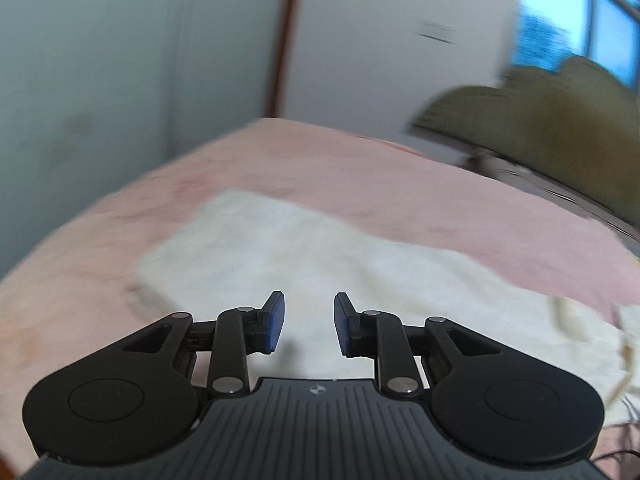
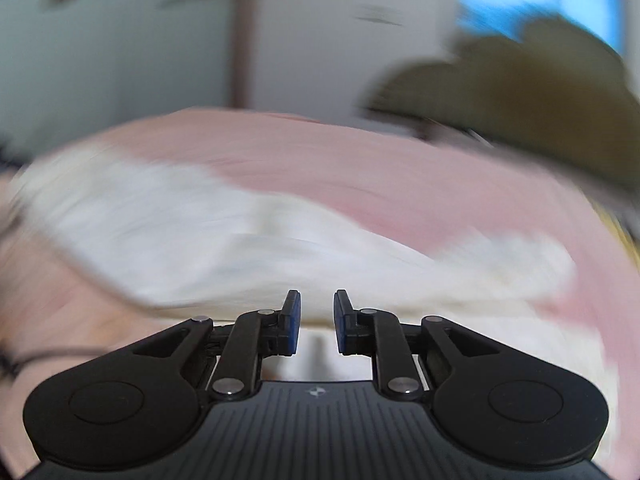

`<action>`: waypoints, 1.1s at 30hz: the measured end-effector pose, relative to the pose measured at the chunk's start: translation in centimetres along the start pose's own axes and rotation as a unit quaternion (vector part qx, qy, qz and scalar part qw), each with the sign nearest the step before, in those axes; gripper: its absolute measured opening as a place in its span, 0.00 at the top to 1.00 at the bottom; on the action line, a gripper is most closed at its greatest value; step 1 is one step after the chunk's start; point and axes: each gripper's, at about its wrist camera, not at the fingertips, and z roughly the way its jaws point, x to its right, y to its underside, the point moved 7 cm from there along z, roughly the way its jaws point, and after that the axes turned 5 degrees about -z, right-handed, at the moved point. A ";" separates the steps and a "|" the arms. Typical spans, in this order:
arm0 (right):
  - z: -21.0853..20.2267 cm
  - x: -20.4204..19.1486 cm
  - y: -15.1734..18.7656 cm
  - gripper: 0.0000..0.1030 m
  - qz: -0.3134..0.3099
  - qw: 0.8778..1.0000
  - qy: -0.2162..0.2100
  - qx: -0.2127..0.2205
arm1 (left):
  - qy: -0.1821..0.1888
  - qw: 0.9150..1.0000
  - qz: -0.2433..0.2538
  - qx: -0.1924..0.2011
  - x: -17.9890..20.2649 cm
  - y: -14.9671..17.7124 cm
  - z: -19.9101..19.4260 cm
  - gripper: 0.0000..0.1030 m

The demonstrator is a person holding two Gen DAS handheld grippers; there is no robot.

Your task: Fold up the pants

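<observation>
Left tongs (image 1: 309, 322): jaws apart, nothing between them, poised just above the pants (image 1: 304, 264). Right tongs (image 2: 316, 322): also parted w/ a narrower gap, empty, at the near edge of the pants (image 2: 224, 248).

Pants lie spread on the bed (image 1: 360, 168), cream cloth on pink cover. From the left view they run from a squared end on the far left to a rumpled end at the right, approx. lengthwise across the bed. Both views are blurred, so seams and waistband can't be told.

Step in hand, as a guess: reaching for a grip before a fold. To do it well, each tongs should bite one edge only, both layers together, at matching spots along the pants, then lift evenly so the cloth doesn't skew.

Pose: both tongs held low, pointing nearly level across the pants toward the wall (image 1: 100, 60) & the headboard (image 1: 540, 120) beyond the bed.
</observation>
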 end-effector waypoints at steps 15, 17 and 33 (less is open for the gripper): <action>0.0 14.6 2.5 0.83 0.122 0.977 0.166 -0.051 | 0.210 0.948 0.226 -0.076 22.5 8.5 6.9 0.57; 1.7 17.3 2.1 0.83 0.105 0.971 0.203 -0.070 | 0.202 0.947 0.242 -0.067 23.0 9.4 7.0 0.57; 5.8 23.4 2.1 0.91 0.132 0.974 0.170 -0.073 | 0.209 0.948 0.241 -0.016 24.2 9.6 6.6 0.44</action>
